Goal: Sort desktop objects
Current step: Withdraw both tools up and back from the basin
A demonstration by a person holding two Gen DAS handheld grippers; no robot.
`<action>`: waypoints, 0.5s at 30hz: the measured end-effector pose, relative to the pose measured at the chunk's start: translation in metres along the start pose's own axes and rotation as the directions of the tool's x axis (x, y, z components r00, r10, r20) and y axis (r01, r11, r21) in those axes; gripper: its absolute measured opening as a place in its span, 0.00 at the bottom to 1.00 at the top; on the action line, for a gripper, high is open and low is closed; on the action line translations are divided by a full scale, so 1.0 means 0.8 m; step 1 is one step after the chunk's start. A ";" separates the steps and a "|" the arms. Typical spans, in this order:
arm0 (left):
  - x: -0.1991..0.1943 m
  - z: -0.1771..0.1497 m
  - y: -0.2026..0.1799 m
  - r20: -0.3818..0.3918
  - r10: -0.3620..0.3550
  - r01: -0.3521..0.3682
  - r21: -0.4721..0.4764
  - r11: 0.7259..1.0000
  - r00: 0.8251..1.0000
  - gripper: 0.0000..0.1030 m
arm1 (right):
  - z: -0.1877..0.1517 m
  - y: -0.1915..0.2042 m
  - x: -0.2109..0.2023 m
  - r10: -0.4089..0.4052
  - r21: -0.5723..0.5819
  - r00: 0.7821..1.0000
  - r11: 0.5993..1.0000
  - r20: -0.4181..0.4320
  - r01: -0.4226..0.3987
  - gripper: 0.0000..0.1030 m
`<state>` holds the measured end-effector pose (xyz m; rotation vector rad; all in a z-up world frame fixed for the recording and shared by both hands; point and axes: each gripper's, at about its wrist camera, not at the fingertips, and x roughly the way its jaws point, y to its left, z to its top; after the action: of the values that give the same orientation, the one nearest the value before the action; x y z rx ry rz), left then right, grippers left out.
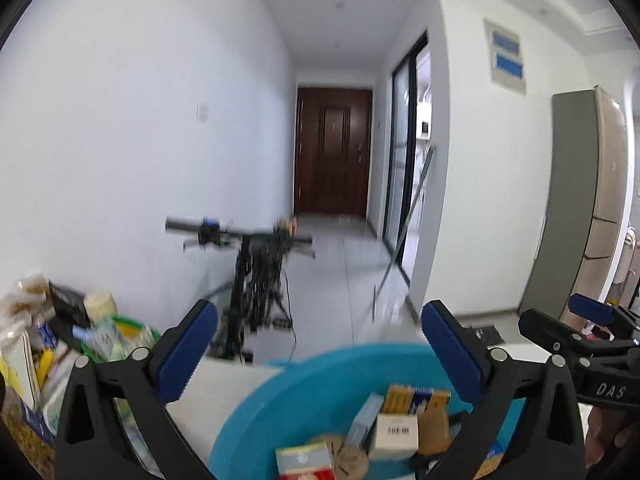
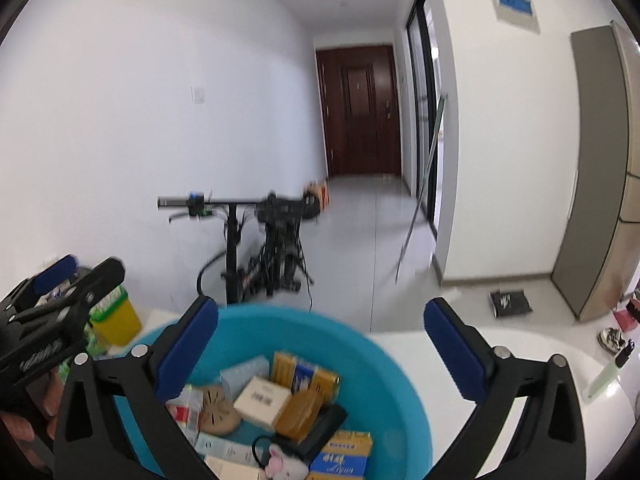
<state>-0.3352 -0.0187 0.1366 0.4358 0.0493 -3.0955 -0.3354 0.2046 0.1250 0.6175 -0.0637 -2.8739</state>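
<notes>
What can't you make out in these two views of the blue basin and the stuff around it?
- Blue basin: near rim cut off by the bottom edge in both views.
- Box labels: print blurred and too small to read.
- Clutter pile, left wrist view: blurred, partly behind the left gripper fingers.
- Bicycle: motion-blurred, lower part hidden behind the basin.

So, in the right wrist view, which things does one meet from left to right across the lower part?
Left gripper → yellow container → blue basin holding small boxes → pale green lighter.
</notes>
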 end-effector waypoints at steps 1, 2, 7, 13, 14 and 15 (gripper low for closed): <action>-0.004 0.002 -0.002 0.016 0.003 -0.004 0.014 1.000 1.000 1.00 | 0.001 -0.001 -0.003 0.002 0.004 1.000 1.000 0.008 -0.002 1.00; -0.006 0.004 -0.003 0.026 0.005 -0.005 0.026 1.000 1.000 1.00 | 0.003 -0.003 -0.005 0.003 0.010 1.000 1.000 0.012 -0.003 1.00; -0.006 0.005 -0.001 0.011 -0.024 0.024 0.007 1.000 1.000 1.00 | 0.008 -0.008 -0.011 0.001 0.032 0.999 0.999 0.035 -0.002 1.00; -0.007 0.004 -0.003 -0.001 -0.025 0.025 0.002 1.000 1.000 1.00 | 0.008 -0.007 -0.009 -0.024 0.005 1.000 1.000 0.019 0.024 1.00; -0.008 0.004 -0.003 -0.001 -0.025 0.025 0.003 1.000 1.000 1.00 | 0.006 -0.007 -0.011 -0.026 0.004 0.999 1.000 0.021 0.026 1.00; -0.008 0.003 -0.004 -0.001 -0.026 0.026 0.003 1.000 1.000 1.00 | 0.006 -0.007 -0.011 -0.029 0.002 0.999 1.000 0.023 0.029 1.00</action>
<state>-0.3300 -0.0160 0.1411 0.4406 0.0501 -3.1213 -0.3305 0.2117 0.1329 0.5899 -0.0612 -2.9094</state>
